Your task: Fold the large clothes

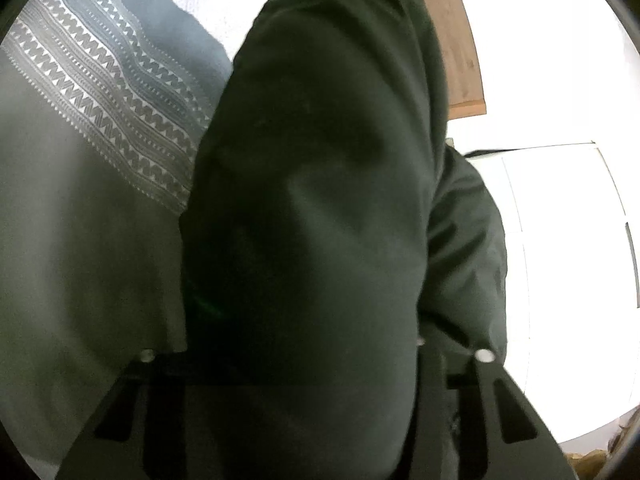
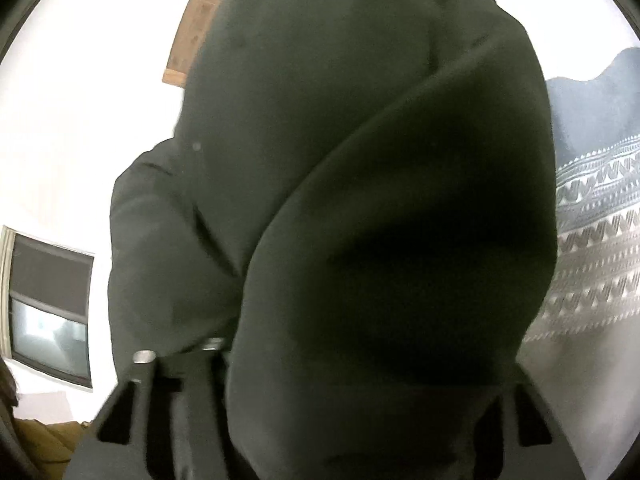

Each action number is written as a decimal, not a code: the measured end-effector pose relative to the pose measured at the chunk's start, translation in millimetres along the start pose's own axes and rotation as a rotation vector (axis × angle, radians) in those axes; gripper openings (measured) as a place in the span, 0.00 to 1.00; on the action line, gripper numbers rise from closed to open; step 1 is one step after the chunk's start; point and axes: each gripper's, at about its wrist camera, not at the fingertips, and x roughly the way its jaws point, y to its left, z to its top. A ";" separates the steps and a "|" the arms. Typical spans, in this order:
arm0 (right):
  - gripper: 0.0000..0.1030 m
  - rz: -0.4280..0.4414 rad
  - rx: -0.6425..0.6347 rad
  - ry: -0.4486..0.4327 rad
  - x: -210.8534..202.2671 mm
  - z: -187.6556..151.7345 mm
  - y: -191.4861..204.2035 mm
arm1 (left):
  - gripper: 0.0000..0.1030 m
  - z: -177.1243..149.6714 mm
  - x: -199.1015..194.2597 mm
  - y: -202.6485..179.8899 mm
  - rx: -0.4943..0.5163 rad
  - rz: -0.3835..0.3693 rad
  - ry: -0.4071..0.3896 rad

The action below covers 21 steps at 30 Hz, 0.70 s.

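Dark green cloth fills the middle of both views. It is bunched up right in front of each camera. The left gripper has the cloth between its black fingers, and they look closed on a thick fold. The right gripper holds a fold of the same cloth the same way. The cloth hides the fingertips, so the pinch itself cannot be seen. Behind the cloth lies a grey blanket with white zigzag stripes. Farther back are a brown wood board, a white wall and a dark window.
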 end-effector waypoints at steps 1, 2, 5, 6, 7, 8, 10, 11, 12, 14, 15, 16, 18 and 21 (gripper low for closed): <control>0.34 0.002 0.000 -0.006 -0.4 -1.1 3.6 | 0.32 3.5 2.4 -5.5 -0.007 -0.005 -0.009; 0.31 0.005 0.001 -0.014 -0.9 -2.2 7.1 | 0.31 0.5 0.5 -9.3 -0.016 -0.017 -0.021; 0.26 0.017 0.004 -0.042 -3.0 -6.8 19.5 | 0.26 -12.2 -8.4 -19.6 -0.031 -0.058 -0.056; 0.26 0.024 0.012 -0.049 -4.4 -9.1 22.2 | 0.25 -16.9 -12.9 -23.3 -0.041 -0.084 -0.072; 0.25 0.037 0.022 -0.060 -6.2 -11.5 25.8 | 0.24 -21.7 -16.9 -26.5 -0.052 -0.109 -0.087; 0.24 0.050 0.031 -0.069 -8.1 -13.7 29.1 | 0.24 -25.9 -20.7 -29.2 -0.061 -0.129 -0.098; 0.23 0.082 0.046 -0.086 -11.2 -16.6 36.2 | 0.23 -34.5 -32.4 -34.8 -0.068 -0.165 -0.117; 0.23 0.092 0.050 -0.089 -12.7 -18.5 40.4 | 0.23 -39.2 -39.2 -40.7 -0.066 -0.184 -0.130; 0.23 0.099 0.052 -0.092 -14.5 -20.5 46.1 | 0.22 -43.0 -47.3 -44.0 -0.066 -0.200 -0.142; 0.22 0.111 0.053 -0.095 -19.4 -24.3 57.9 | 0.21 -49.5 -61.6 -49.0 -0.075 -0.224 -0.158; 0.22 0.115 0.050 -0.099 -22.5 -26.3 63.8 | 0.21 -53.4 -67.8 -52.9 -0.079 -0.231 -0.164; 0.22 0.117 0.051 -0.106 -26.6 -28.9 70.2 | 0.21 -57.2 -72.7 -56.6 -0.080 -0.235 -0.169; 0.21 0.126 0.064 -0.122 -35.0 -34.8 78.6 | 0.21 -60.9 -81.0 -66.2 -0.080 -0.245 -0.180; 0.20 0.144 0.074 -0.146 -49.4 -48.9 96.4 | 0.21 -81.7 -107.6 -72.4 -0.057 -0.250 -0.194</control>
